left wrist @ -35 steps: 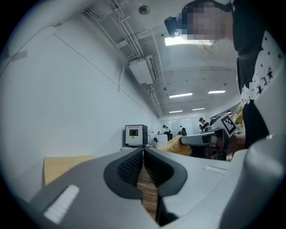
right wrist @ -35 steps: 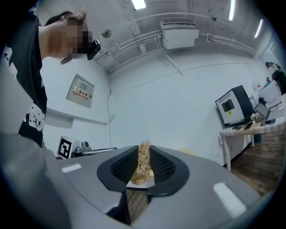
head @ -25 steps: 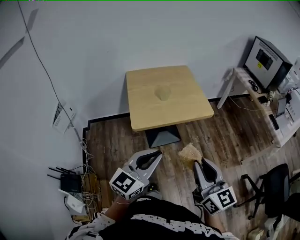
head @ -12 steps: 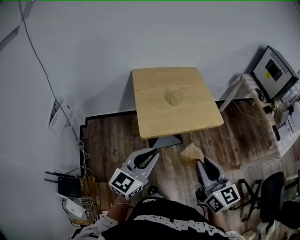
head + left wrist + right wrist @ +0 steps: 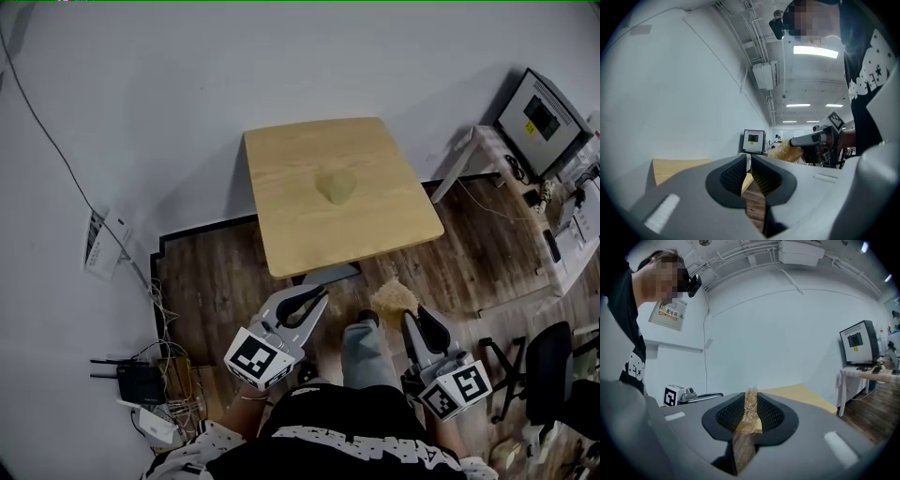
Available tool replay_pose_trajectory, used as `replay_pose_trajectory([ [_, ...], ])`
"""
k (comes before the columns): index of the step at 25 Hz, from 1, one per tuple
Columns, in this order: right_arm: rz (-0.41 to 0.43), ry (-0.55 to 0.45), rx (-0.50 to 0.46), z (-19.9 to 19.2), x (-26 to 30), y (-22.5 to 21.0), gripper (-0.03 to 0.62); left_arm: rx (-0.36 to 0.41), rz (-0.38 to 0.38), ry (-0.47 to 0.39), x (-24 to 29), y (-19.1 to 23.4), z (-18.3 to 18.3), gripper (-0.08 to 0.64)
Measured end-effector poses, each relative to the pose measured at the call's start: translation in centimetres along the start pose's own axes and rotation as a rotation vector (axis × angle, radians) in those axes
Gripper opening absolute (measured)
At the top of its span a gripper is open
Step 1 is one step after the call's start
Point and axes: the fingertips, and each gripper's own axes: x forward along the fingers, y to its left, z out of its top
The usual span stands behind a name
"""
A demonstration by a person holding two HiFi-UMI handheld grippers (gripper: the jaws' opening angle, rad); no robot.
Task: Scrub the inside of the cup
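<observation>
A pale yellowish cup (image 5: 335, 185) stands near the middle of the square wooden table (image 5: 281, 178), far from both grippers. My left gripper (image 5: 317, 300) hovers over the wooden floor in front of the table, shut with nothing between its jaws (image 5: 749, 161). My right gripper (image 5: 412, 317) is beside it on the right, shut on a straw-coloured fibrous scrubber (image 5: 394, 297). That scrubber shows as a strand pinched between the pads (image 5: 751, 408) and as a tuft (image 5: 785, 151) in the left gripper view. The cup's inside is too small to make out.
The person's leg (image 5: 364, 352) stands between the grippers. A monitor (image 5: 544, 117) sits on a white side table at the right, with an office chair (image 5: 553, 375) below it. A router and cables (image 5: 141, 380) lie on the floor at the left. A white wall is behind the table.
Both grippers have come closer to the table's front edge. The table sits lower in the head view, and a leg now shows between the grippers. Both grips are unchanged.
</observation>
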Motion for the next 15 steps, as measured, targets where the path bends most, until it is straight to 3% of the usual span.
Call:
replay_pose_trajectory([
  [4,0.014,-0.001,0.016,0.1,1.3,-2.2,0.091,0.006,0.014,0.027,1.5,0.2,-0.6,0.006],
  [12,0.139,-0.024,-0.002,2.4,8.2,-7.0,0.092,0.04,0.167,0.078,3.9,5.4,-1.3,0.037],
  [15,0.167,-0.043,-0.003,3.6,10.6,-9.0,0.092,0.047,0.184,0.086,6.0,7.1,-1.3,0.054],
])
